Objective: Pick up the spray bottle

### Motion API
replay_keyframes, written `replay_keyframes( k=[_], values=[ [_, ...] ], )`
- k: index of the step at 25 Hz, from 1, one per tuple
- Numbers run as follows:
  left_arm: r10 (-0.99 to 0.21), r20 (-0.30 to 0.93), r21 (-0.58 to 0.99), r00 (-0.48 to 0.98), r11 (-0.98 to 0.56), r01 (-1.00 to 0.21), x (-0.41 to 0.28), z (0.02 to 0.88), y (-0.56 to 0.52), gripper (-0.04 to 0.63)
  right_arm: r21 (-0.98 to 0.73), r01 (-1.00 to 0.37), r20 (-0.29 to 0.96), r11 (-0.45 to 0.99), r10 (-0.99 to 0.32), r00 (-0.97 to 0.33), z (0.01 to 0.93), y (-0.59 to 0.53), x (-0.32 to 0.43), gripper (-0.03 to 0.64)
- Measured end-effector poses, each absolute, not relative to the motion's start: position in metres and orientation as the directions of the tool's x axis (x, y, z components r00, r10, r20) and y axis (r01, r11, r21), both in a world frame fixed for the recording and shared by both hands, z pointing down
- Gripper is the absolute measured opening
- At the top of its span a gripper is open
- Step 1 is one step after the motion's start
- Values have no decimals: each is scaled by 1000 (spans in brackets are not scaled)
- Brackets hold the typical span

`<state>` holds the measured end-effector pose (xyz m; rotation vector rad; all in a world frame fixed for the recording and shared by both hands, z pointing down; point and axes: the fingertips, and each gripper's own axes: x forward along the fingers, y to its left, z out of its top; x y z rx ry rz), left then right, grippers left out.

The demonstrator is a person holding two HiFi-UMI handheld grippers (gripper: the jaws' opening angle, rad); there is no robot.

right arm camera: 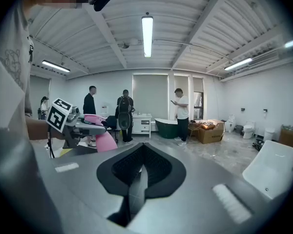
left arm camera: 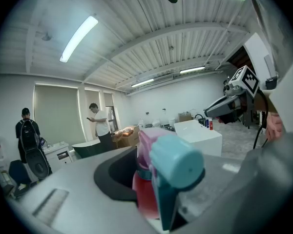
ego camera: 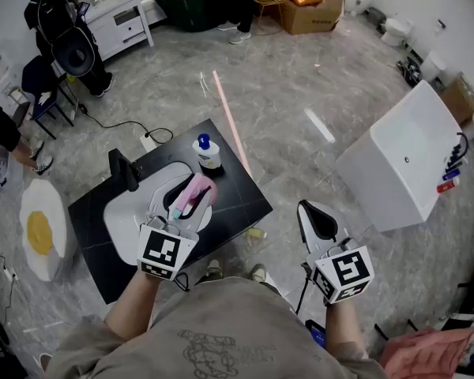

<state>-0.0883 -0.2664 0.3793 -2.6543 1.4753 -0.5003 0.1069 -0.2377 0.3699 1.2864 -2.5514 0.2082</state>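
Note:
The spray bottle (ego camera: 196, 189) is pink with a teal trigger head. My left gripper (ego camera: 188, 201) is shut on it and holds it tilted above the white basin (ego camera: 122, 223) on the black table (ego camera: 237, 188). In the left gripper view the bottle's teal head (left arm camera: 175, 165) fills the space between the jaws. In the right gripper view the pink bottle (right arm camera: 100, 133) shows at the left, in the left gripper. My right gripper (ego camera: 314, 216) hangs off the table's right side over the floor. Its jaws (right arm camera: 136, 186) are shut on nothing.
A black faucet (ego camera: 125, 169) and a small blue-capped bottle (ego camera: 208, 151) stand on the table. A white tub (ego camera: 403, 164) lies to the right and an egg-shaped rug (ego camera: 41, 231) to the left. People stand by a white cabinet (ego camera: 122, 18) and a dark bathtub (ego camera: 191, 5).

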Motion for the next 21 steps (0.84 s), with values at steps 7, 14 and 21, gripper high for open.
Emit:
replay_keyframes(
  k=[7,14,21],
  values=[
    [-830,264,-203,492,-546,-813,-89,386,-263,153,-2,-802,314,598,-761,-568,372,-235,106,29],
    [-819,274,-200,504,-562,-803,-84,384,-262,155,9,-804,315,594,-765,-562,370,-234,106,29],
    [-816,277,-200,508,-566,-800,-85,382,-261,153,14,-803,308,596,-767,-563,367,-234,105,29]
  ],
)
